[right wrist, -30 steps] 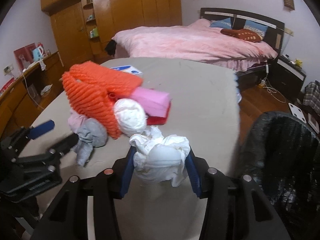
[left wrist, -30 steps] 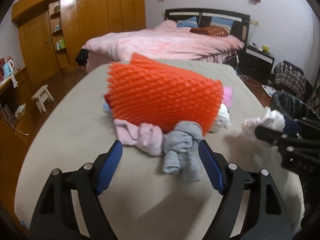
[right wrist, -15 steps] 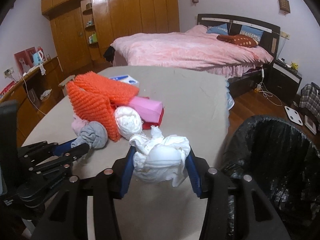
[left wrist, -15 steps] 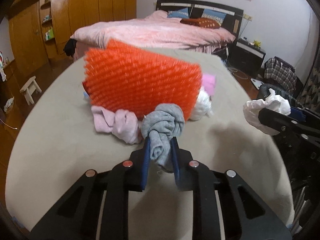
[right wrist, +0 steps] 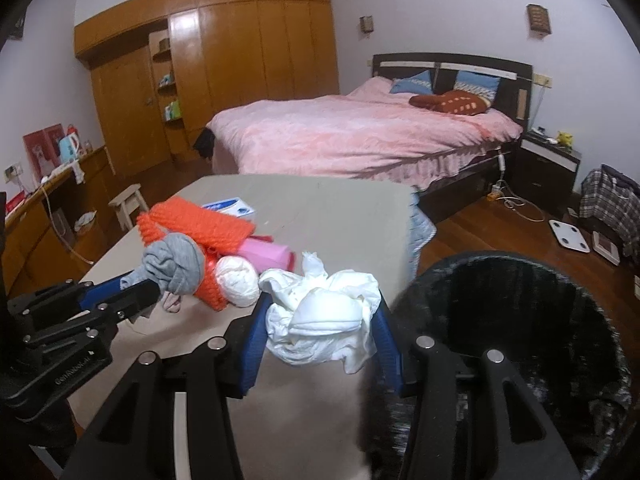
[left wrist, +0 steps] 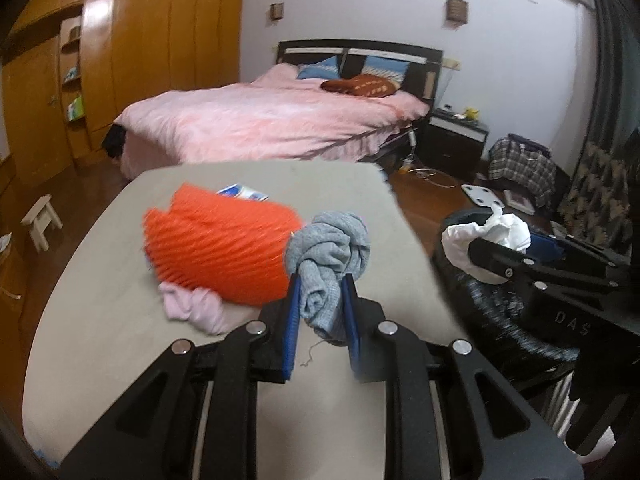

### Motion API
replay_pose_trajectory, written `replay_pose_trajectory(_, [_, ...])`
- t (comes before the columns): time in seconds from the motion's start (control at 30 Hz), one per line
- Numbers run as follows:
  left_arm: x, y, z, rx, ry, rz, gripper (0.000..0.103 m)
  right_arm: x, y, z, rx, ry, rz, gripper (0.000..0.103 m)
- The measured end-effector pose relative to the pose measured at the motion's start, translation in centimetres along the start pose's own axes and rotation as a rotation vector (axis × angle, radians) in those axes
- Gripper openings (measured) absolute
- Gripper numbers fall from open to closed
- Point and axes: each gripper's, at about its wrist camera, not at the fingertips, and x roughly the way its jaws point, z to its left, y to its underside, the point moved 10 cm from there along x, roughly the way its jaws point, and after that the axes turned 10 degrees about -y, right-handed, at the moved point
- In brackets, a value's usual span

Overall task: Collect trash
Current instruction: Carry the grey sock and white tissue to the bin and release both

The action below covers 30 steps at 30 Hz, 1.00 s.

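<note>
Gripping a knotted grey cloth (left wrist: pixel 328 256) at frame centre, the left tool (left wrist: pixel 320 312) has narrow jaws, raised above the counter (left wrist: pixel 120 320). The right tool (right wrist: pixel 320 332) clamps a crumpled white wad (right wrist: pixel 324 316) at lower centre, beside the black-lined bin (right wrist: pixel 520 320) at lower right.

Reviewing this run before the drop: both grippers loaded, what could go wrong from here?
1. The white wad bulges past the right gripper, which sits at the edge of the bin, not over it; released now, it may miss.
2. The grey sock, pinched low in the left gripper, is top-heavy and could slip.
3. The grippers are close together and might collide.
</note>
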Motion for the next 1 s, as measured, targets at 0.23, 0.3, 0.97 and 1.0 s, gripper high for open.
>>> replay_pose_trajectory(0.23, [-0.9,-1.0,-5.2,0.055,0.102,-0.019,0.019,-4.1,0.2,-5.3,0.055,0.106,-0.047,0.048])
replay_pose_trajectory(0.3, [-1.0,-1.2,-6.8,0.077,0.127,-0.024,0.019,-5.1,0.3,-7.0,0.075,0.138,-0.057,0.049])
replay_pose_trajectory(0.97, [0.9,-2.6,-20.6,0.19,0.358,-0.038,0.06,-12.1,2.1,-18.4,0.204,0.396,-0.123,0.087])
replay_pose_trajectory(1.0, [1.0,-2.6,-20.3,0.186,0.351,-0.037,0.061,-12.3,2.1,-18.5,0.205,0.405,-0.131,0.09])
